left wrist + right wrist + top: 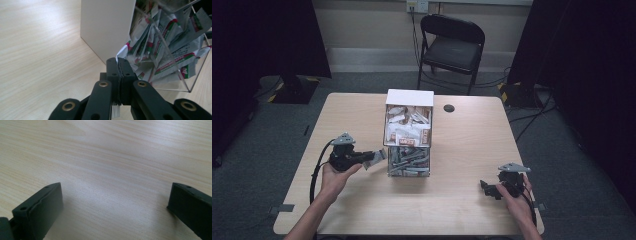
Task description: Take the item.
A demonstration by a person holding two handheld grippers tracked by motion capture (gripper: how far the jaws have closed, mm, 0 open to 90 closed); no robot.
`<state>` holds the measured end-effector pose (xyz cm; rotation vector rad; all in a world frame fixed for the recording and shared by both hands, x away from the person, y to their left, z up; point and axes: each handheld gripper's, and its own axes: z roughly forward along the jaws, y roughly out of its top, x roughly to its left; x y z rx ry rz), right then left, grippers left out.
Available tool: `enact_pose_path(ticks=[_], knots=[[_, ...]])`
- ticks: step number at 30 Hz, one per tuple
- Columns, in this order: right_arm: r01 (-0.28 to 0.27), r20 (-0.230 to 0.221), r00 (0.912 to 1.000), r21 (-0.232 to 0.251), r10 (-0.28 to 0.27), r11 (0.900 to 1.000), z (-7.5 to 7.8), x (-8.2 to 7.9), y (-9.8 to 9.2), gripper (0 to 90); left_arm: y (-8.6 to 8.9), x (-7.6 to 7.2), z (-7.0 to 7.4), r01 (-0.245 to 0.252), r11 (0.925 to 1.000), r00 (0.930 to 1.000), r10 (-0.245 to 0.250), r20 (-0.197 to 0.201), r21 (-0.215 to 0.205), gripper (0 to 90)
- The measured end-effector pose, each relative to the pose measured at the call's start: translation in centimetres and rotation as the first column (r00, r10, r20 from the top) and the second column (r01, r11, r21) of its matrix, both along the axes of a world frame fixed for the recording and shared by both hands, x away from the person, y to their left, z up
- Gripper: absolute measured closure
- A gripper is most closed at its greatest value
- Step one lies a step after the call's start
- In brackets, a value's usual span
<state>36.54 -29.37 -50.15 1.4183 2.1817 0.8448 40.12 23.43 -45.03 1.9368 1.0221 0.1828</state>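
- Right gripper (484, 187) sits closest to the person, low over the bare table (447, 210). Its jaws are spread wide with nothing between them, just wood grain in the right gripper view.
- Left gripper (373, 156) is a bit further in, just beside the lower left of the box. Its jaws are clamped together on a thin grey packet (379, 154), which sticks out past the tips toward the box.
- My guess on that packet: super light, floppy, thin foil or paper, probably a bit slick. It'll bend and flap instead of holding its shape. Pinching a flat edge or corner looks like the way to go, and squeezing the middle might crush whatever powder is inside. Drop risk is low, slip risk is real.
- Next out is the clear box (409, 97) with a white top, standing upright mid-table, two levels.
- Lower level is stuffed with grey packets (408, 161) with red and green print, all jumbled and leaning on each other. In the left gripper view they press against the clear wall, so pulling one may drag its neighbours.
- Upper level holds white and brown packets (408, 127), also a loose heap.
- Behind the box there's a dark round hole (449, 108) in the tabletop.
- Way at the back, a black folding chair (452, 47) by the wall.
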Motion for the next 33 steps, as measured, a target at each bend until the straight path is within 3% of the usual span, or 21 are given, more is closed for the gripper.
enact_pose_path(ticks=[4, 11, 23, 33], knots=[[-0.001, 0.001, 1.0000, 0.000, 0.001, 1.000, 0.0, 0.0, 0.0, 0.0, -0.2, 0.2, -0.8, -0.001, 1.0000, 0.9999, 0.001, -0.014, -0.005, 89.0], [-0.002, 0.001, 1.0000, -0.002, 0.002, 1.000, 0.0, 0.0, 0.0, 0.0, -0.1, 0.7, -1.7, -0.007, 0.9996, 0.9990, 0.008, -0.045, 0.026, 88.9], [-0.001, 0.001, 1.0000, -0.001, 0.001, 1.000, 0.0, 0.0, 0.0, 0.0, 0.6, 1.7, -2.2, -0.054, 0.9983, 0.9982, 0.055, -0.023, 0.019, 88.4], [-0.001, 0.001, 1.0000, -0.002, 0.001, 1.000, 0.0, 0.0, 0.0, 0.0, 1.2, 2.5, -3.1, -0.091, 0.9956, 0.9954, 0.091, -0.028, 0.022, 86.8]])
